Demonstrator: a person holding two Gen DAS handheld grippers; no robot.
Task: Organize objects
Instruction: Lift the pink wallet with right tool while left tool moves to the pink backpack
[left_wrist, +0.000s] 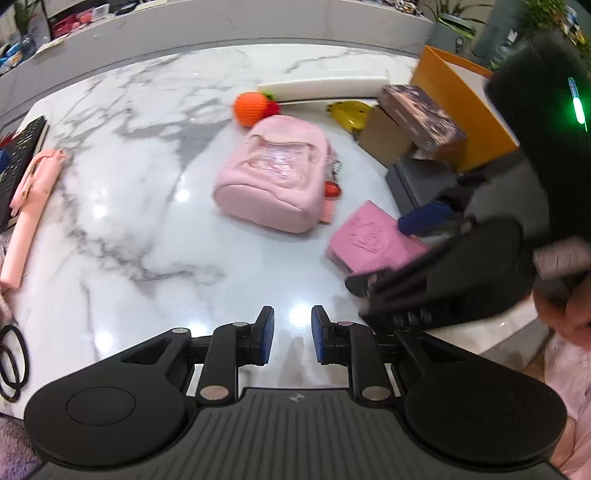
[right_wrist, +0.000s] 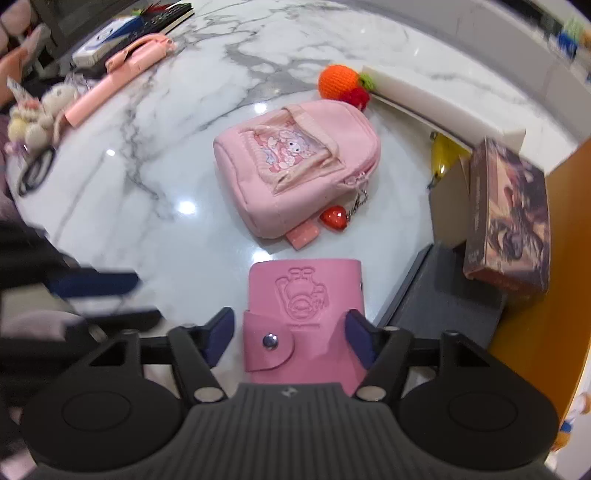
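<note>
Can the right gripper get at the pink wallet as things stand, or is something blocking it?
Probably yes. The pink wallet already lies between the right gripper's open jaws on the marble table, with a gap on the left side. The pink backpack lies beyond it, and the left gripper is off to the side.

White marble table (right_wrist: 258, 48) with grey veins. Pale pink mini backpack (right_wrist: 295, 166), cartoon print pocket, red heart charm (right_wrist: 333, 218). Pink embossed card holder (right_wrist: 304, 314); orange crochet fruit (right_wrist: 335, 83).
</note>
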